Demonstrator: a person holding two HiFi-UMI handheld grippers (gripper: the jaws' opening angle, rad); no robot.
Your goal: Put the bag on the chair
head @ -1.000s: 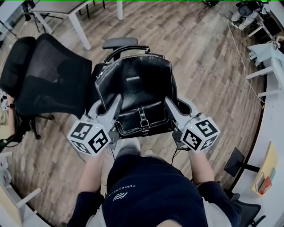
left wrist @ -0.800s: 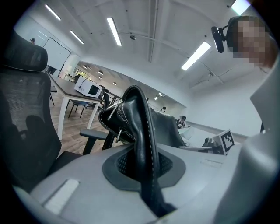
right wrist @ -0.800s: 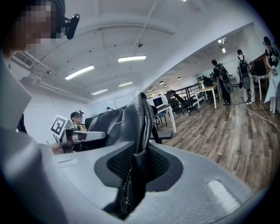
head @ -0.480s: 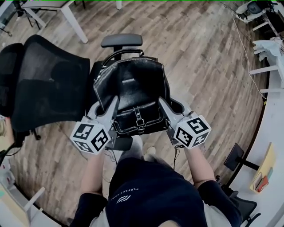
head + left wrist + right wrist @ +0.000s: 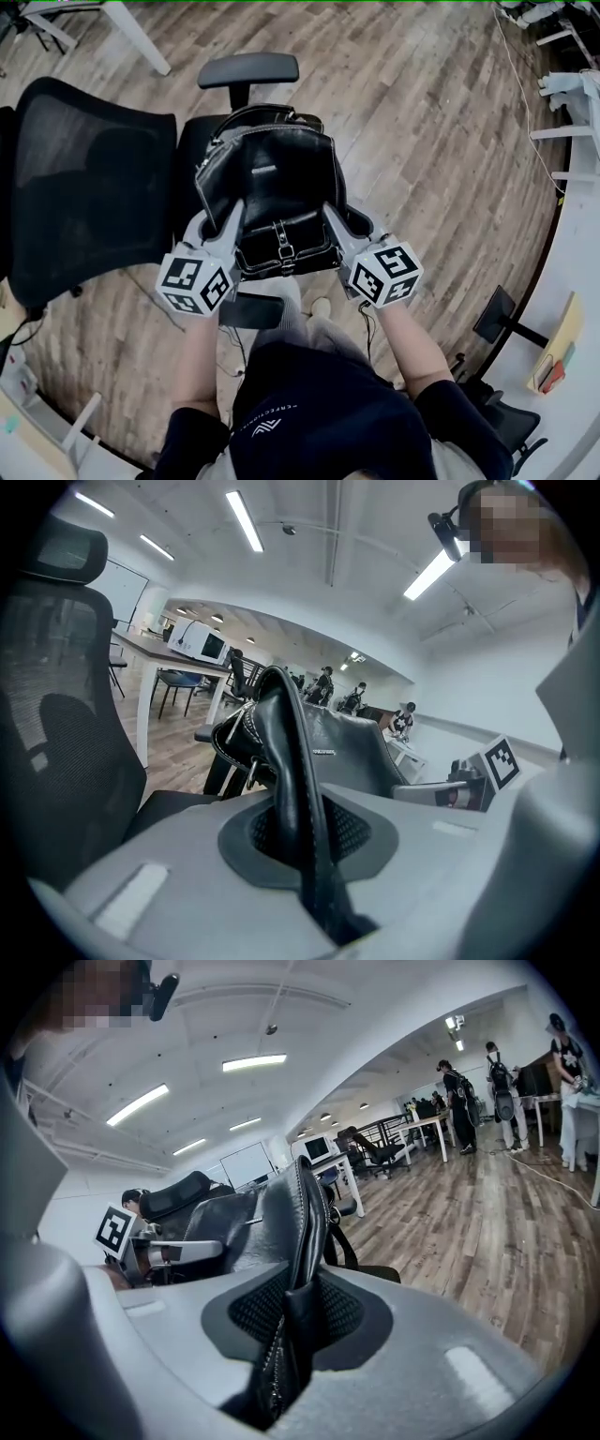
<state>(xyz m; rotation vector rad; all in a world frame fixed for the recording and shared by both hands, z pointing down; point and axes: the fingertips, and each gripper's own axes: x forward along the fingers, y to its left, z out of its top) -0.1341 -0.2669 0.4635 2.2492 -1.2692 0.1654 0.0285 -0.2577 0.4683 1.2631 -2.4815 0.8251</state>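
Bag (image 5: 272,183) at frame centre, over the chair (image 5: 94,178): my right fingers (image 5: 342,234) pinch its edge, my left fingers (image 5: 225,234) are opening on it.

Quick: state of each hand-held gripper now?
Left hand-held gripper: clamped on the bag, at its side, jaws opening.
Right hand-held gripper: closed on the bag's other side.

**Office surroundings: floor, desks, lights, people**

A grey-brown wood-plank floor (image 5: 422,141) fills the head view. At the floor's right edge runs a long white curved desk (image 5: 574,281), with a flat yellow board-like thing (image 5: 560,349) lying on its lower end. A black flat panel on a dark arm (image 5: 495,330) stands on the floor just left of that desk. A slanted white table leg (image 5: 136,39) meets the floor's upper left corner. In the right gripper view, several standing people (image 5: 459,1101) are at the floor's far end. Long white ceiling strip lights (image 5: 255,1061) hang high above it.
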